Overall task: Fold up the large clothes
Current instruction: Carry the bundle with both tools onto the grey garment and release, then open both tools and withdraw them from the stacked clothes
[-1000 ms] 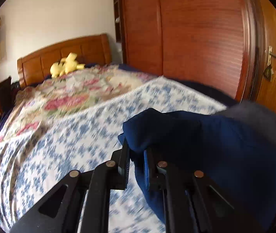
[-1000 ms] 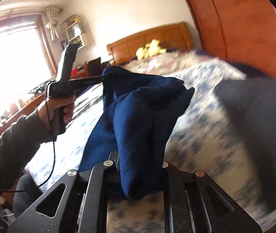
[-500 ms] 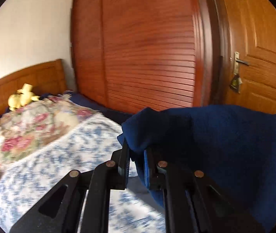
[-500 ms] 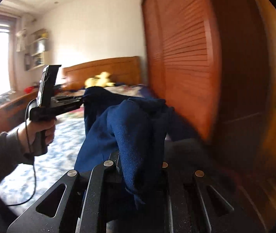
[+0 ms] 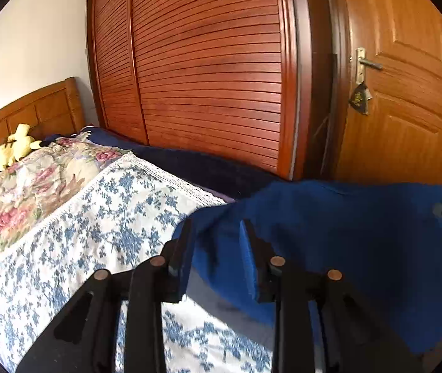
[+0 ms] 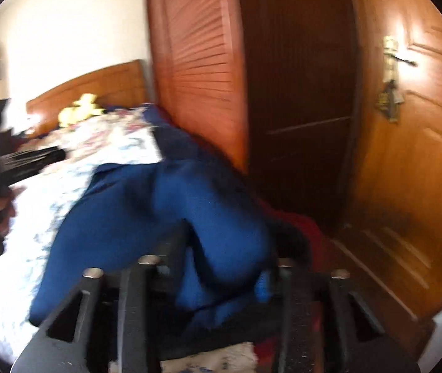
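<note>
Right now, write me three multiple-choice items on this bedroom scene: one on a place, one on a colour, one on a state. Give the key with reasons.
1. Where does the yellow plush toy lie?
A. At the headboard end of the bed
B. On the floor by the door
C. Hung on the door handle

2. What colour is the garment being handled?
A. Red
B. Dark blue
C. White

3. How does the left gripper stand?
A. Pinched tight on the cloth
B. Jaws apart, pads off the cloth
C. Clamped on the bedspread

Key:
1 A, the toy sits against the wooden headboard.
2 B, the cloth is dark blue in both views.
3 B, a clear gap shows between the fingers; the jaws have just been opening, and the garment lies slack ahead of them on the flowered bedspread.
</note>
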Demonstrator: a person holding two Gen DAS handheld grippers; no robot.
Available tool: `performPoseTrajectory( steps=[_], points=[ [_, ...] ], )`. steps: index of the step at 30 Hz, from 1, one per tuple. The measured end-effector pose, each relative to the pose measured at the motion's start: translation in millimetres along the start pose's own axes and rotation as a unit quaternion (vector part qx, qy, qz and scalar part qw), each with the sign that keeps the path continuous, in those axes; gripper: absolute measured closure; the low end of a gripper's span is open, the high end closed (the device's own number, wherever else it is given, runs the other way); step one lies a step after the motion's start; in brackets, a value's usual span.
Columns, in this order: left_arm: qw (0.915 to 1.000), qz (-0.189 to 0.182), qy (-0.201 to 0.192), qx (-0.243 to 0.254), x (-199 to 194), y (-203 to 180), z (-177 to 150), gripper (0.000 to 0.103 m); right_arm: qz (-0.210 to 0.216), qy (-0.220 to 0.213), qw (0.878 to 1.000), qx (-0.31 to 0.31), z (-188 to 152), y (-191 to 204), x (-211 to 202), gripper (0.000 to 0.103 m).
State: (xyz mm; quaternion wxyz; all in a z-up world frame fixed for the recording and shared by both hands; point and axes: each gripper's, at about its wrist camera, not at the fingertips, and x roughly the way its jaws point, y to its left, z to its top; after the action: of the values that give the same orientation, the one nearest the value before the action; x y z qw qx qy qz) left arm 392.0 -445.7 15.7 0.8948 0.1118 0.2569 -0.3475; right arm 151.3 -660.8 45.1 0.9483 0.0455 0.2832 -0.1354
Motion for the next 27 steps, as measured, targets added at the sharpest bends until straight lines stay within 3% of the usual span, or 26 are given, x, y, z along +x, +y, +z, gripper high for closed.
performPoseTrajectory(
  steps=[2, 4, 7, 11, 15, 17, 23, 27],
  points=[
    [1.0, -0.004, 0.006, -0.001, -13, 3, -11, 0.07, -0.04, -0.011, 0.999, -0.013, 5, -1, -8, 0.046],
    [0.9999, -0.01, 0.004, -0.004, -34, 7, -27, 0.069, -0.047, -0.023, 0.998, -0.024, 13, 1, -16, 0.046],
    [0.9998, -0.014, 0.0, -0.012, -59, 13, -45, 0.067, -0.015, -0.033, 0.999, -0.025, 18, 2, -27, 0.046],
    [0.9999, -0.008, -0.004, -0.008, -93, 16, -63, 0.067, 0.021, -0.04, 0.997, -0.065, 22, 33, -23, 0.046],
    [0.9998, 0.013, -0.009, 0.006, -118, 11, -80, 0.065, 0.047, -0.017, 0.996, -0.077, 21, 53, -4, 0.046],
    [1.0, 0.006, -0.004, 0.002, -126, 11, -89, 0.065, 0.052, 0.006, 0.996, -0.068, 19, 54, 13, 0.046],
    [0.9999, 0.009, -0.012, -0.001, -151, 11, -110, 0.064, 0.026, 0.076, 0.996, -0.023, 1, 26, 56, 0.048],
    [0.9996, 0.02, -0.021, 0.004, -168, 7, -123, 0.063, -0.004, 0.09, 0.995, -0.032, -19, 22, 66, 0.048]
  ],
)
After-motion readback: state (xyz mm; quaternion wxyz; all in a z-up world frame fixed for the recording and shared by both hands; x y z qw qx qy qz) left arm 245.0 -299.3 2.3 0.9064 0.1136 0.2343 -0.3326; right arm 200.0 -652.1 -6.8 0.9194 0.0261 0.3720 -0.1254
